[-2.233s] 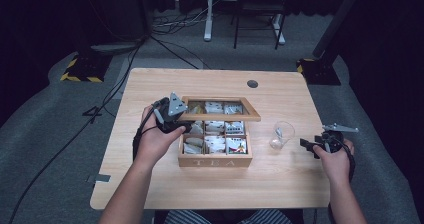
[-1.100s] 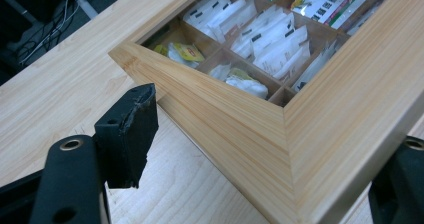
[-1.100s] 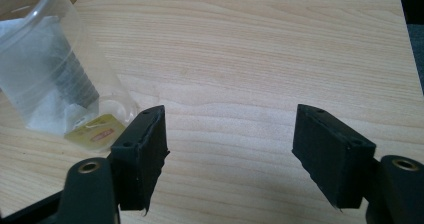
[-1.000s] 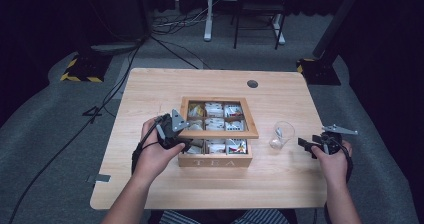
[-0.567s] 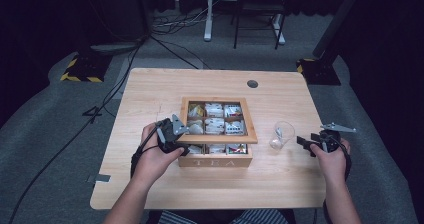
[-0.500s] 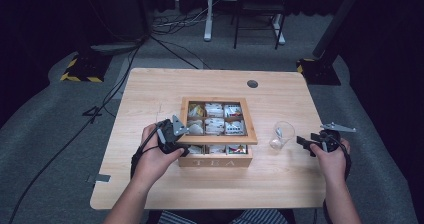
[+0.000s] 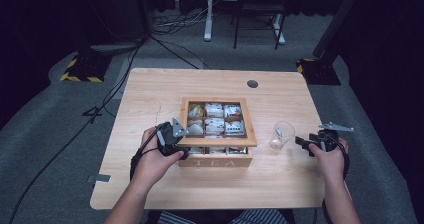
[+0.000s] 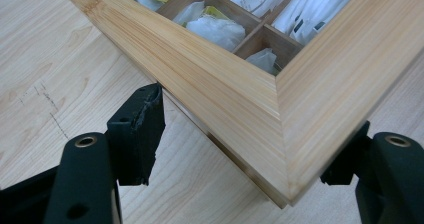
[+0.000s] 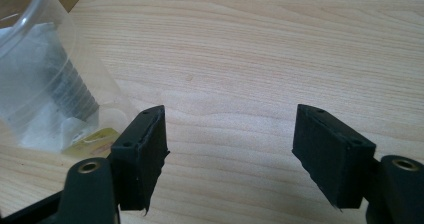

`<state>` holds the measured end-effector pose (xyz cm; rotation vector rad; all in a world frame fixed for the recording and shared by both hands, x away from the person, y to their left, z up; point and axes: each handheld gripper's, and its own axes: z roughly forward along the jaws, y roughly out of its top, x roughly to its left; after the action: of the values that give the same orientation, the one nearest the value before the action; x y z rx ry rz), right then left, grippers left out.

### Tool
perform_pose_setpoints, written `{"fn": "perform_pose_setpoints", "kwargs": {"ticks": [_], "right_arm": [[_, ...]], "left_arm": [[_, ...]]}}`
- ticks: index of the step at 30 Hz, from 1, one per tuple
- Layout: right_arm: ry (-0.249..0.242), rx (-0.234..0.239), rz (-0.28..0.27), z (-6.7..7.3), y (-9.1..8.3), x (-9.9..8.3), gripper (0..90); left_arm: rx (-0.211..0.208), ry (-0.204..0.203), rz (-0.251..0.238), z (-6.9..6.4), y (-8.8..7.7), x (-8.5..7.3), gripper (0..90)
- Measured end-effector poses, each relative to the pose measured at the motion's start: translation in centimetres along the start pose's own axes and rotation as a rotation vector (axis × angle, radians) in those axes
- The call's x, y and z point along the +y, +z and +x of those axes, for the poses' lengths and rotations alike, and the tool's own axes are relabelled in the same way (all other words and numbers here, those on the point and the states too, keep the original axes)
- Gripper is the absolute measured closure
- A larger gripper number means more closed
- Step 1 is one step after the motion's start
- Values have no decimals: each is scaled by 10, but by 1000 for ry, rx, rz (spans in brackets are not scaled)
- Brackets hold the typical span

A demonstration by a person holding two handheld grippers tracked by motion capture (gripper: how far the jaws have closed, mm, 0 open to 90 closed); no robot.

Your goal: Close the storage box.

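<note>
While my left tool (image 7: 182,145), whose jaws have just been closing, pinches the lid (image 8: 240,89) corner between them, I judge I'm shutting the tea box (image 7: 215,162). Next I should ease the lid flat and let go. My right tool (image 9: 230,144) is released, with the cup (image 9: 45,84) ahead-left of it.

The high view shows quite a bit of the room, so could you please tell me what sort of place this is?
Probably a lab or recording studio: a lone wooden table stands on grey carpet, with dark curtains behind, cables running over the floor, and a stand base marked with yellow and black tape.
</note>
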<state>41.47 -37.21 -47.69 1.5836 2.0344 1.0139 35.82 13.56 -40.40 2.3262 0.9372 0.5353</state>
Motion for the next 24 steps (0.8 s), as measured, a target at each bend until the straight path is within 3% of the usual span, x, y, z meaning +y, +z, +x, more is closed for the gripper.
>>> {"fn": "perform_pose_setpoints", "kwargs": {"ticks": [3,7,24], "right_arm": [[0,3,1,1,0,0,305],[-3,3,5,1,1,0,305],[-2,4,14,2,3,-1,303]], "left_arm": [[-14,0,6,-1,-1,-1,319],[-61,-15,49,-2,-2,-2,285],[-102,6,138,-5,5,-5,281]]}}
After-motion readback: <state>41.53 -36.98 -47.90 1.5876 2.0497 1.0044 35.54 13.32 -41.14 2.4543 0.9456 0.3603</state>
